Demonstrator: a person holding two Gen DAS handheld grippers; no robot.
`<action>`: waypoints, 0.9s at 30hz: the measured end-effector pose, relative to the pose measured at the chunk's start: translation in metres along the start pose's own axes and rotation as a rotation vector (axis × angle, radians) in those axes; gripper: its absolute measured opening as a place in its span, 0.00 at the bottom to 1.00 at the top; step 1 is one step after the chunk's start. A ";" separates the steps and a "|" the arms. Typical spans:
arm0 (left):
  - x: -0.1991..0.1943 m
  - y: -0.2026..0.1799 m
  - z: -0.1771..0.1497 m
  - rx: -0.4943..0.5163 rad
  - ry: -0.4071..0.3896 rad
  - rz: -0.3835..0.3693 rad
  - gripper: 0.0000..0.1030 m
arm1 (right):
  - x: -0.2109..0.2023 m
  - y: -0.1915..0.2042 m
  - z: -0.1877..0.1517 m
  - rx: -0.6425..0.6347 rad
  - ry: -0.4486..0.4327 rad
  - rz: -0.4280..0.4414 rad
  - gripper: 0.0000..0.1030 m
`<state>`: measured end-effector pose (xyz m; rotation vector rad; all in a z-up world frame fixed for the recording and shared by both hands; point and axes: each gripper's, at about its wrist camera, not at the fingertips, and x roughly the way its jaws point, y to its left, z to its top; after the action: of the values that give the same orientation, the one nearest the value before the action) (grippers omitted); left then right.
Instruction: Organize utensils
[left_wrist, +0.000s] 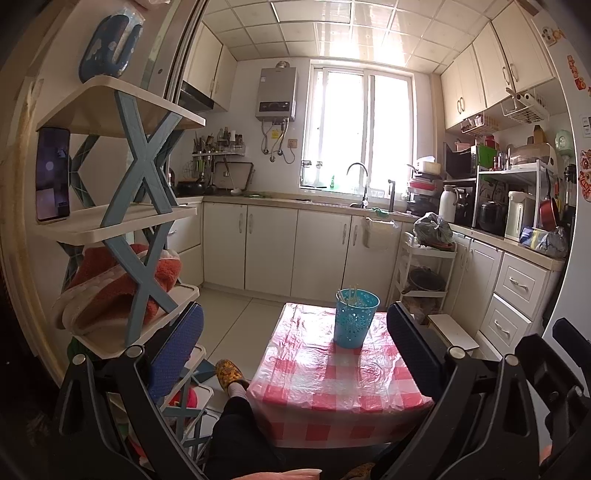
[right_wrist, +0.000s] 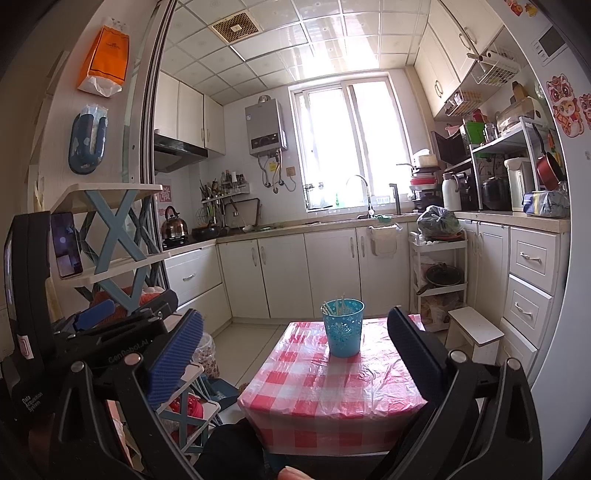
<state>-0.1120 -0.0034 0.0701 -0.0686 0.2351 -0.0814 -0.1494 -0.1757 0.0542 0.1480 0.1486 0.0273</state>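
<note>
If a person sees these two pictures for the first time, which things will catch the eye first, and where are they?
The eye falls first on the small table with a red-and-white checked cloth at the centre, and on the blue perforated cup standing on its far part with thin utensils inside. Next comes the bright window over the sink at the back. The left gripper and right gripper frame the table, both open and holding nothing.

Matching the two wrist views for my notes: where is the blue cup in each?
Left wrist: blue cup stands at the far end of the checked table, right of centre, between the open left gripper fingers.
Right wrist: cup at the table's far end, centre, ahead of the open right gripper.
Shared landmark: window.
</note>
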 end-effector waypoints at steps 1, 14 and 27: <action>0.000 0.000 0.000 0.001 0.000 0.001 0.93 | 0.000 0.000 0.000 -0.001 0.002 -0.001 0.93; -0.005 -0.003 -0.002 0.016 -0.013 0.019 0.93 | -0.002 0.000 0.000 -0.005 0.004 -0.007 0.93; -0.006 -0.004 -0.004 0.015 -0.024 0.036 0.93 | 0.000 0.002 -0.001 -0.006 0.019 -0.006 0.93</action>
<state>-0.1192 -0.0071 0.0679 -0.0505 0.2113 -0.0468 -0.1499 -0.1731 0.0536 0.1412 0.1679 0.0235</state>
